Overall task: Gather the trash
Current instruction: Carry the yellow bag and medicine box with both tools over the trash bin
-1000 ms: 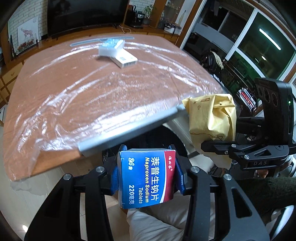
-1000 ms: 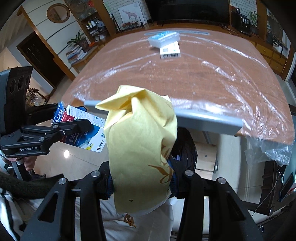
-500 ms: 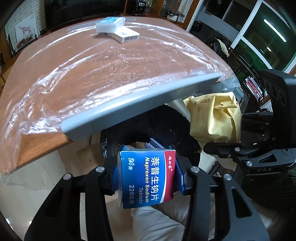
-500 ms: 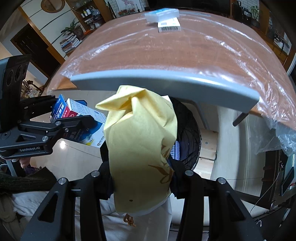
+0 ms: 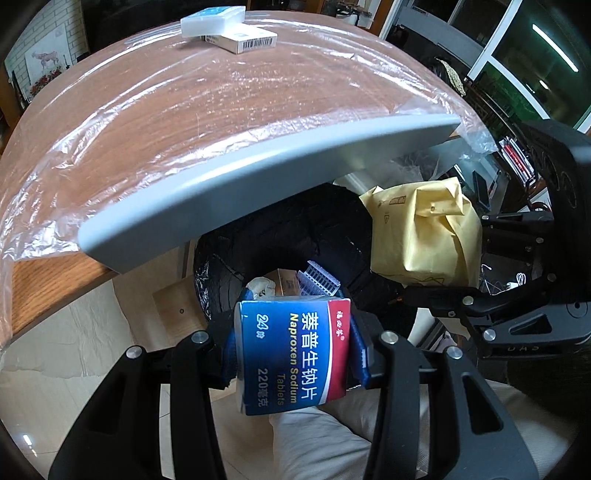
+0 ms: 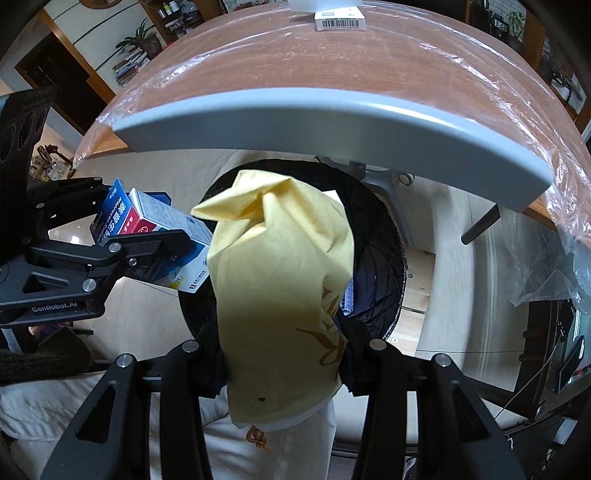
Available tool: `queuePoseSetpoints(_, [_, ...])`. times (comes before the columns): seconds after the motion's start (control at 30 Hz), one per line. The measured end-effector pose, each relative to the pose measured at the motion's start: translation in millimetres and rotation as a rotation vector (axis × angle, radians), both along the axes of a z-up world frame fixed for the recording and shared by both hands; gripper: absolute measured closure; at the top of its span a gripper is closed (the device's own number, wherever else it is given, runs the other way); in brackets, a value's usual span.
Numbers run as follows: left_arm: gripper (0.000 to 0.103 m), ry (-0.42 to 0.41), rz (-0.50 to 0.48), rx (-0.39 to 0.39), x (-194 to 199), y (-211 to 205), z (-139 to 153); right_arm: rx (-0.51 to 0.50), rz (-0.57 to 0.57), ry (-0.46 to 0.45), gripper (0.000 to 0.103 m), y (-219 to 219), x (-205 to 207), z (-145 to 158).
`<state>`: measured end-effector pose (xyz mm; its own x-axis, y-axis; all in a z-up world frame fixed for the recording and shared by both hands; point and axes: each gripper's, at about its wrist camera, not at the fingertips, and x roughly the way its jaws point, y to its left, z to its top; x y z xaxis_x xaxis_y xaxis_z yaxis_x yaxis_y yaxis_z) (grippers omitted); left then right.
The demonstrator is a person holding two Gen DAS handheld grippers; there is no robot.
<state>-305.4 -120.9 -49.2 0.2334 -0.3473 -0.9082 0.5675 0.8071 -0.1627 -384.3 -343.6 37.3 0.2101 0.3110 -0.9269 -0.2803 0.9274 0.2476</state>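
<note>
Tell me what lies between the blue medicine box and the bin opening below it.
Nothing: the medicine box hangs over the black-lined bin, only air between, per the left wrist view.

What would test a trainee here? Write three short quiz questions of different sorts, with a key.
1. True or false: the left gripper holds the blue Naproxen Sodium box.
2. Multiple choice: the yellow paper bag in the right gripper is A) lying on the table, B) above the black bin, C) on the floor.
3. Fill in: two boxes lie on the table at its ____ edge.

Key: 1 true; 2 B; 3 far.
</note>
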Motion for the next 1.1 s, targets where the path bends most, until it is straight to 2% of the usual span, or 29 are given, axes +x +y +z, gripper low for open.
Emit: queuePoseSetpoints(1.1, [0.055,0.023,-0.047,0.123,15,-26,-40,-0.105,0.055,0.035,0.058,23,23,-34])
